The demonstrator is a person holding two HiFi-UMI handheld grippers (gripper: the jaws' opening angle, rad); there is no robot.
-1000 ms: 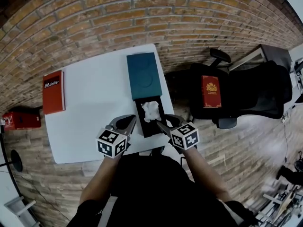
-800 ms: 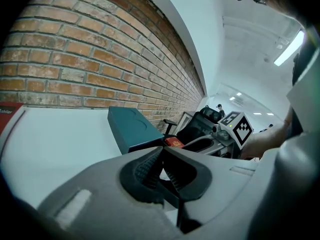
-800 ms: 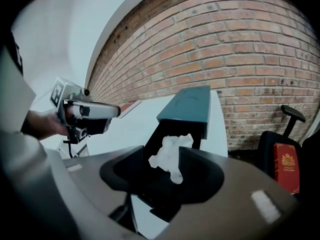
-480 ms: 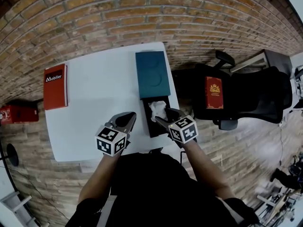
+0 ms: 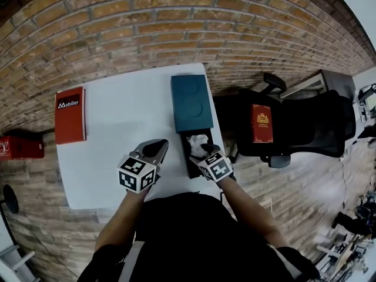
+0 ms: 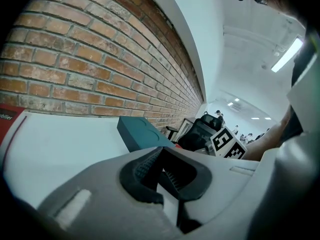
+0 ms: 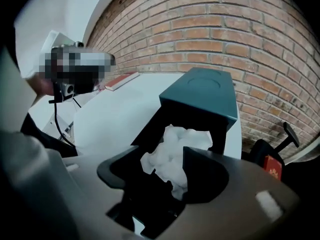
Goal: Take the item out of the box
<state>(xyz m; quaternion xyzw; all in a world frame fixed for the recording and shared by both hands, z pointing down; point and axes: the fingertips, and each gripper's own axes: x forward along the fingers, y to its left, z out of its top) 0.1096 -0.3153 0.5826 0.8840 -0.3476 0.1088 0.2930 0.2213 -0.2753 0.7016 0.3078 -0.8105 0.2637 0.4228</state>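
Looking down from the head view, I find my left gripper (image 5: 160,144) nearest me, just left of the black box (image 5: 188,159), over the white table (image 5: 111,151). Its jaws are clenched together on nothing, and in its own view the ribbed pads (image 6: 144,165) meet at their tips. My right gripper (image 5: 205,151) tilts steeply down over the near end of the box. Its jaws have just been opening and now stand wide apart. The crumpled white paper wad (image 7: 175,143) shows between them in the right gripper view but is not pinched. It lies inside the box, towards the far end. Beyond the box, touching that far end, sits the teal cover (image 5: 191,101). Well left of the box, at the table's edge, lies a red book (image 5: 70,114). Right of the box, off the table, stands a black office chair (image 5: 305,122) carrying a second red book (image 5: 261,123). A brick wall (image 5: 176,16) rises behind everything.
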